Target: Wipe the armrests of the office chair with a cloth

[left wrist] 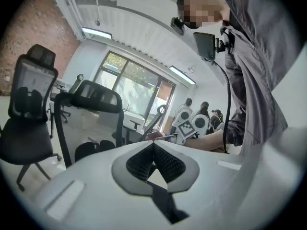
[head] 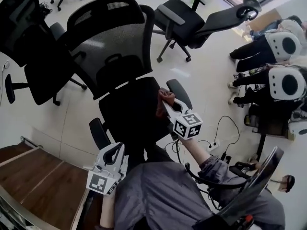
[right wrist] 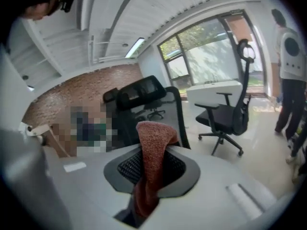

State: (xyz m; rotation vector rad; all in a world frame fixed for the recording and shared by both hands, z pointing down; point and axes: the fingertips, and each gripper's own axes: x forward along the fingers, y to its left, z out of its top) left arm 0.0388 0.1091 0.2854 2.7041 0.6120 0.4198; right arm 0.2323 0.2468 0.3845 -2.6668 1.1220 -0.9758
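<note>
The black mesh office chair [head: 112,47] stands right in front of me. Its right armrest [head: 181,93] and left armrest [head: 98,134] flank the seat. My right gripper [head: 168,100] is shut on a red-brown cloth [head: 162,107] that hangs just left of the right armrest; whether it touches the pad is unclear. In the right gripper view the cloth [right wrist: 154,138] is pinched between the jaws of that gripper [right wrist: 152,152] and sticks up past them. My left gripper [head: 114,152] hovers low beside the left armrest. Seen in its own view, the left gripper [left wrist: 153,146] is shut with nothing in it.
Other black chairs stand around: one at the left [head: 26,42], one reclined at the back right [head: 201,20]. Two people in white [head: 283,66] sit at the right. A wooden table [head: 38,176] fills the lower left. A power strip and cables [head: 213,145] lie on the floor.
</note>
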